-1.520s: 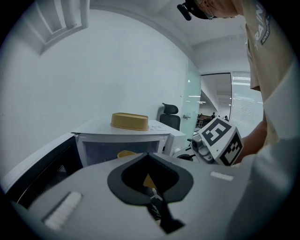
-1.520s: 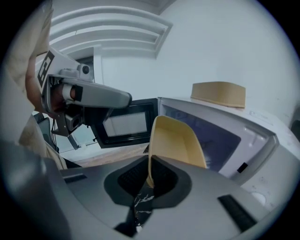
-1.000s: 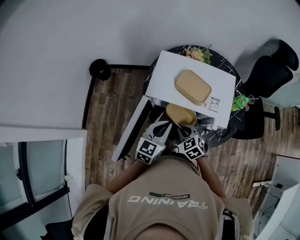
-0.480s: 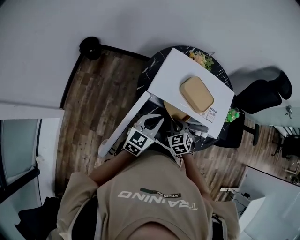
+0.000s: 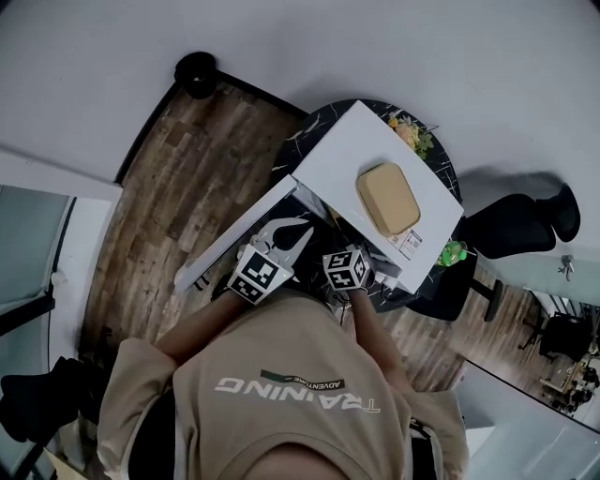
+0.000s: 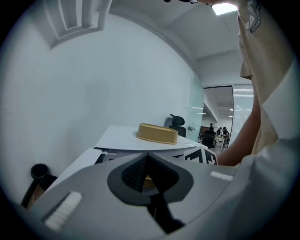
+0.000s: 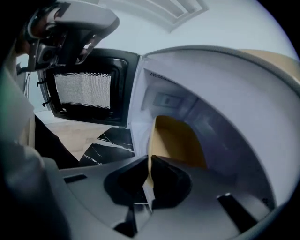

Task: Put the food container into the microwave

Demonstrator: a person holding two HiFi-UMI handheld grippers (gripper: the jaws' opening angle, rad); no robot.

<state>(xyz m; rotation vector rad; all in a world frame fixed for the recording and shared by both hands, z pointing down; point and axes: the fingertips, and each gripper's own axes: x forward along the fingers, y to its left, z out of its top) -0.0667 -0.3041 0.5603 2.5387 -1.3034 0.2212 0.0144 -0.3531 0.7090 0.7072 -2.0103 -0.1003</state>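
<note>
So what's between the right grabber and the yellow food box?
Nothing. The right gripper view shows the right gripper pinching the food container by its rim, with no gap.

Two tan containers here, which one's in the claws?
The lower container, at the microwave cavity, rim pinched in the right claw; the upper container rests on top.

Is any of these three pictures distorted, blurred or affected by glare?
Head view: sharp, evenly lit, but wide-angle, so the microwave looks skewed. Left gripper view: black round corners, glare from a ceiling light at the top. Right gripper view: strong bending of the microwave wall; the food container looks soft.
</note>
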